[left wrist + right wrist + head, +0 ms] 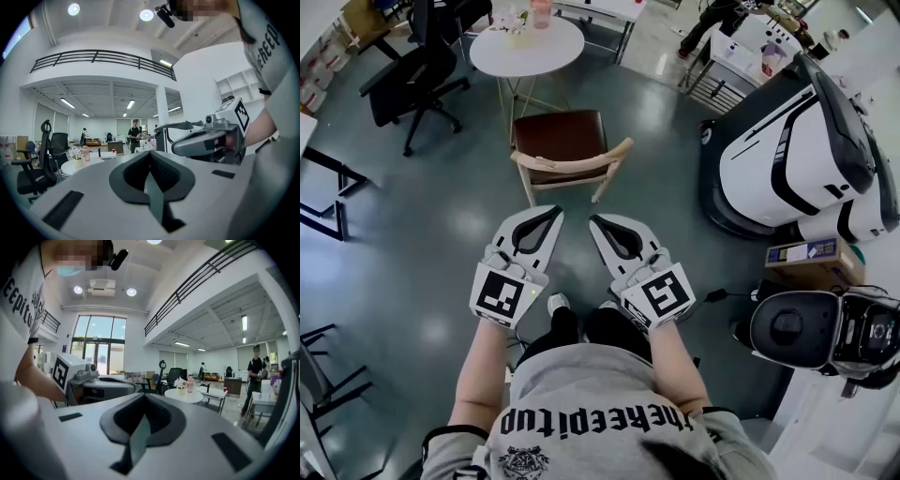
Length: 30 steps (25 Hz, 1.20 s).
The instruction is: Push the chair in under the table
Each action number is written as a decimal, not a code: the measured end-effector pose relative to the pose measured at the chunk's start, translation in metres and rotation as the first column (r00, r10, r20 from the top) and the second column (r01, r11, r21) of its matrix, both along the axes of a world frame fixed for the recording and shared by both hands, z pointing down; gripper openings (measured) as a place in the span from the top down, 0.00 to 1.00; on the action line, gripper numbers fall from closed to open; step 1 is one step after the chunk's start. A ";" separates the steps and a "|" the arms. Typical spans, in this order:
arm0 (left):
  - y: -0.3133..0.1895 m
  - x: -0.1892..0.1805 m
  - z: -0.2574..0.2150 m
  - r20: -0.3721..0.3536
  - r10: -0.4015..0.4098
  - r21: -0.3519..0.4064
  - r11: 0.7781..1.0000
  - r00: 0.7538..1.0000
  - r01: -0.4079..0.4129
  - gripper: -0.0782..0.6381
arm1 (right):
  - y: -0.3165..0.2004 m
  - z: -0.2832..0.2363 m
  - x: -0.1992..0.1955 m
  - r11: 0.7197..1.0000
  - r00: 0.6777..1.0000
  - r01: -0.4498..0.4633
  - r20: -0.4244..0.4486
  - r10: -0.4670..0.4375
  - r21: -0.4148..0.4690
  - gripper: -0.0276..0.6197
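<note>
Left gripper (pixel 551 217) and right gripper (pixel 598 225) hover side by side, short of the chair (pixel 562 141), which stands pulled out by the near edge of the round table (pixel 555 52). Each gripper view shows jaws pressed together, empty

We look along the left gripper (pixel 150 155), its two jaws pressed together with nothing between them. To the right, at about its height, the right gripper (pixel 180 147) points leftward, its marker cube (pixel 236 114) turned toward us, with a grey shirt (pixel 276 70) behind it. Past our jaws on the left, a round white table (pixel 96 165) carries a small flower pot (pixel 76 154) and a pink bottle (pixel 86 153) side by side near its left edge. A black office chair (pixel 42 161) stands just left of the table. Far off, a person (pixel 135 136) stands.
</note>
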<state>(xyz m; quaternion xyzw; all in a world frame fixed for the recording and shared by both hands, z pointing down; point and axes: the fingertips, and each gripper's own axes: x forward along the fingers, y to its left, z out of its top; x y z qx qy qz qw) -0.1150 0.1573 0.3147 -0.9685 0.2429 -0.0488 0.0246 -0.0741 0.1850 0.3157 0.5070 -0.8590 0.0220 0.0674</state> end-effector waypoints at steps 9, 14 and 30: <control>-0.027 -0.003 0.028 0.157 -0.007 0.121 0.993 0.987 -0.012 0.87 | -0.014 0.035 0.013 0.998 0.974 -0.024 -0.225 0.010 -0.063 0.94; -0.044 0.012 0.048 0.218 -0.009 0.116 0.993 0.976 -0.017 0.87 | -0.035 0.045 0.034 0.998 0.969 -0.013 -0.246 -0.003 -0.065 0.94; -0.128 0.078 0.098 0.346 -0.051 0.050 0.998 0.937 0.036 0.87 | -0.135 0.090 0.098 0.974 0.936 0.143 -0.296 -0.191 -0.178 0.88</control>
